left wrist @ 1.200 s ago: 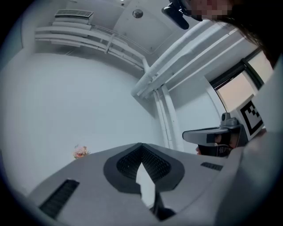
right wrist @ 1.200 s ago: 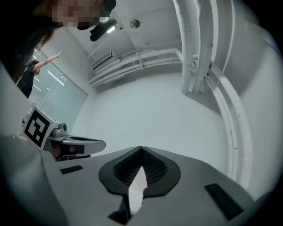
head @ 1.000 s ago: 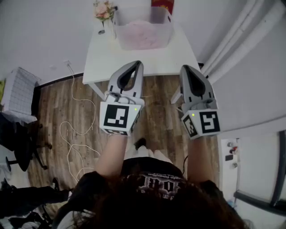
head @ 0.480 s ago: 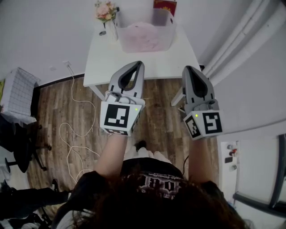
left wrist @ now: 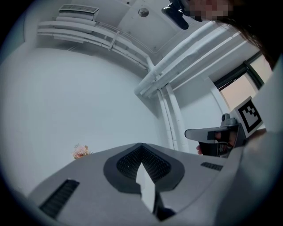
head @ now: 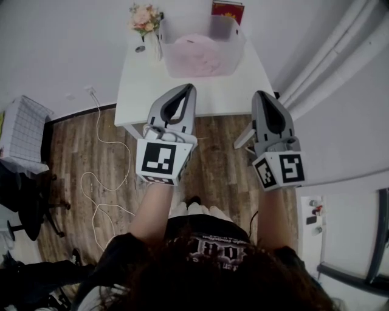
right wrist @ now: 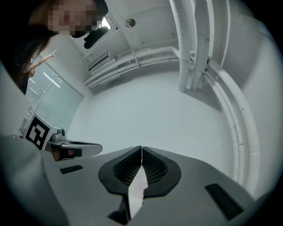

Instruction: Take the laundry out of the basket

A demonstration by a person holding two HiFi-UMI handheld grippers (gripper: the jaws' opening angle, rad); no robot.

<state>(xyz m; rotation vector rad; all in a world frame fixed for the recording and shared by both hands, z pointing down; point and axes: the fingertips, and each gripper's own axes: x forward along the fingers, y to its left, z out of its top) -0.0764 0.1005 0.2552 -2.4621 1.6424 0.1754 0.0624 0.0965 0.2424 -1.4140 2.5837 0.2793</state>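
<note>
The left gripper (head: 187, 88) and the right gripper (head: 262, 95) are held side by side at the centre of the head view, above a wooden floor (head: 213, 161). Both point toward the white tabletop (head: 140, 85) at upper centre.

Left gripper: the fingers (left wrist: 128, 161) are pressed together, with nothing between them.

Right gripper: the fingers (right wrist: 119, 170) are pressed together, with nothing between them.

The translucent basket (head: 223, 27) stands at the far end of the tabletop, at the top of the frame, well apart from both grippers. The pink laundry (head: 197, 53) lies inside the basket. A vase of flowers (head: 146, 18) stands just beside the basket, to its left in the frame.
</note>
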